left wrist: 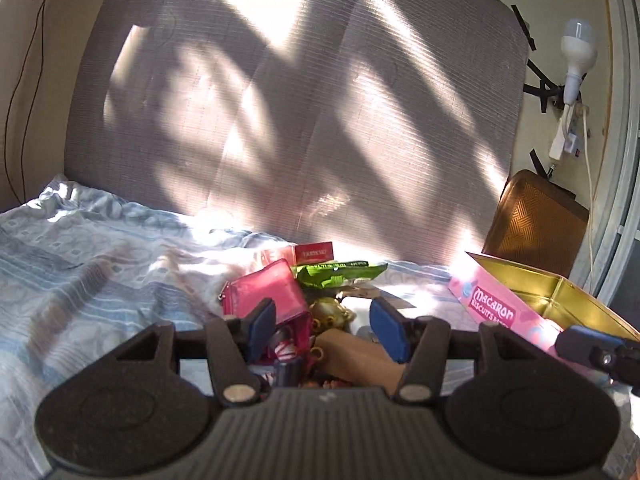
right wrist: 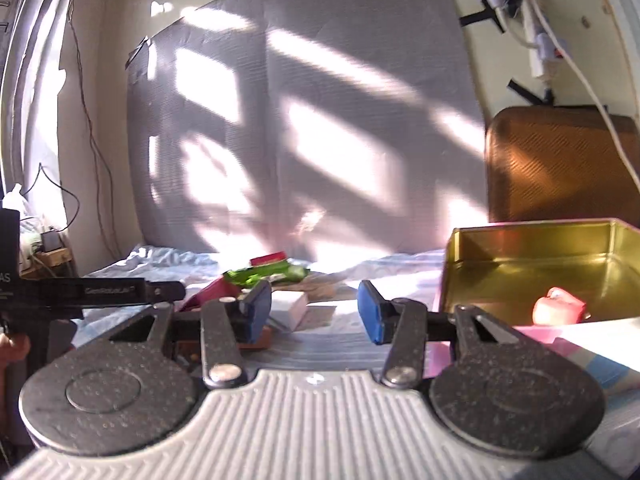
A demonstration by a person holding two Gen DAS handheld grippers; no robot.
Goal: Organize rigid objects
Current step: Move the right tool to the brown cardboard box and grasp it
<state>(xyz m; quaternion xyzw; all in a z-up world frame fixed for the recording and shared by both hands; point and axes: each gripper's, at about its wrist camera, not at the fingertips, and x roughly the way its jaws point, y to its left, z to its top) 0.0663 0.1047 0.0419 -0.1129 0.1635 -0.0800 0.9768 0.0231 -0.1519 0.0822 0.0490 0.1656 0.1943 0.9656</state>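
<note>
In the left wrist view my left gripper (left wrist: 324, 328) is open over a heap on the bed: a pink pouch (left wrist: 268, 288), a gold trinket (left wrist: 332, 312) and a brown piece (left wrist: 352, 356). Its pads press on nothing. A green packet (left wrist: 340, 272) and a red box (left wrist: 314, 252) lie behind the heap. The pink Macaron tin (left wrist: 492, 312) stands open to the right. In the right wrist view my right gripper (right wrist: 314, 312) is open and empty, left of the tin's gold wall (right wrist: 532, 240). A pink-red object (right wrist: 560, 308) lies inside. A white box (right wrist: 294, 308) sits ahead.
A grey mattress (left wrist: 300, 100) leans on the wall behind the bed with its blue patterned sheet (left wrist: 88, 248). A brown tray (right wrist: 560, 168) leans at the back right under a socket with white cables (right wrist: 544, 48). The left tool's black body (right wrist: 100, 292) reaches in from the left.
</note>
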